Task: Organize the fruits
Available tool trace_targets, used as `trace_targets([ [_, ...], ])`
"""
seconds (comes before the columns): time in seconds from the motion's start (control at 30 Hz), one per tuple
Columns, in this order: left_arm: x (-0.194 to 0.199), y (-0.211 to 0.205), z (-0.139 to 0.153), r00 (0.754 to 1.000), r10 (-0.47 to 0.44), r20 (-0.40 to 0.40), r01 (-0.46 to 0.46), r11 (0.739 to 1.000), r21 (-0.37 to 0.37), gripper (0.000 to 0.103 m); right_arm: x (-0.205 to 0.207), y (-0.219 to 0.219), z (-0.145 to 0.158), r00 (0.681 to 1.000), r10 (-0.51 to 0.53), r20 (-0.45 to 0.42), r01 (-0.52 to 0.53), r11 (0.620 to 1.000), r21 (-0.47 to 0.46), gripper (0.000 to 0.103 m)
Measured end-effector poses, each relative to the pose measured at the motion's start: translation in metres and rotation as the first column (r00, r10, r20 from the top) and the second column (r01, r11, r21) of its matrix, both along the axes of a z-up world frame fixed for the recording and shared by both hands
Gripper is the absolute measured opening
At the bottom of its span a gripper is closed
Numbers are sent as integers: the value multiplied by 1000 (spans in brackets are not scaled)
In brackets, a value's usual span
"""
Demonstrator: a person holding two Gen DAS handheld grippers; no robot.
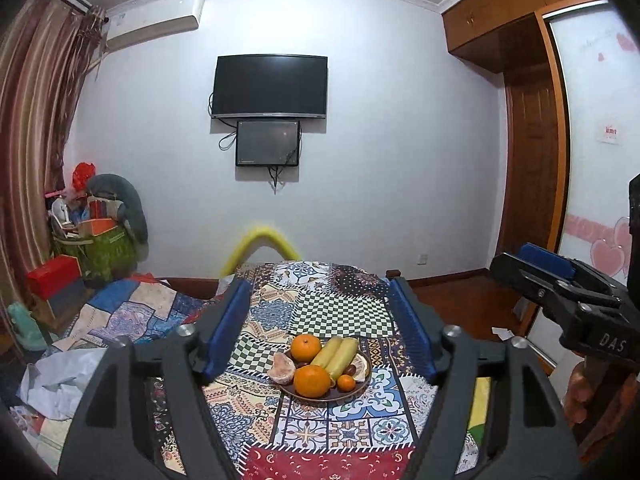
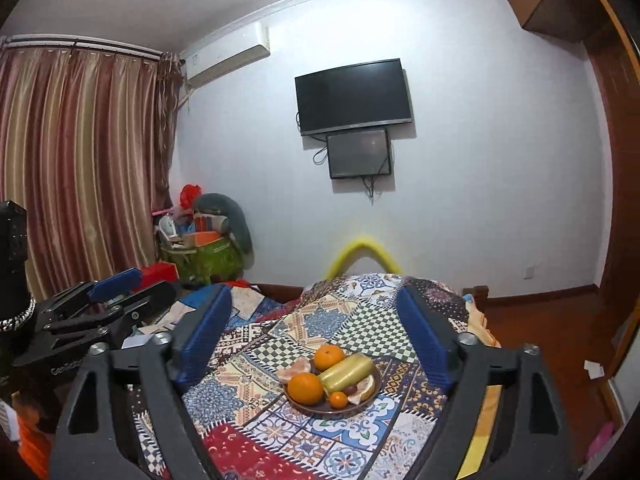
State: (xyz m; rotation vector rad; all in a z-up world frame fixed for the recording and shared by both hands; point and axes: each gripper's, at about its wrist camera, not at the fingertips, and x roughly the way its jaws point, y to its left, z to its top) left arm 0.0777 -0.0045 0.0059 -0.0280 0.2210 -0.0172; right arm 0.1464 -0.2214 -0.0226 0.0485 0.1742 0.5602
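Both pairs of blue-padded fingers are spread wide with nothing between them: the left gripper (image 1: 320,328) and the right gripper (image 2: 316,336) hang above the near edge of a tabletop covered by a patchwork cloth (image 1: 340,308). Ahead, mid-cloth, sits a brown plate (image 1: 320,395) holding two oranges (image 1: 312,381), bananas (image 1: 335,355), a small tangerine (image 1: 345,383) and peeled citrus segments (image 1: 281,369). Nothing lies between fingers and plate. Far left, a cluttered green bag (image 2: 208,256) stands by striped curtains (image 2: 80,152); a television (image 2: 353,96) hangs on the far wall.
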Motion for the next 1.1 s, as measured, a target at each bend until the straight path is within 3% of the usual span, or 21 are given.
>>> trace_targets([
  [0.1, -6, -2, -1, 1000, 1, 5, -1, 1000, -3, 85, -3, 1, -1, 1000, -12, 3, 12, 1000, -11, 85],
  [0.23, -11, -5, -2, 1000, 12, 14, -12, 1000, 5, 91, -8, -1, -3, 999, -34, 11, 34, 999, -4, 102],
  [0.4, -12, -4, -4, 1000, 14, 13, -14, 1000, -7, 98, -14, -4, -5, 999, -48, 12, 48, 999, -6, 103],
  [1.1, -11, -5, -4, 1000, 13, 13, -13, 1000, -8, 100, -17, -7, -6, 998, -62, 9, 62, 998, -13, 103],
])
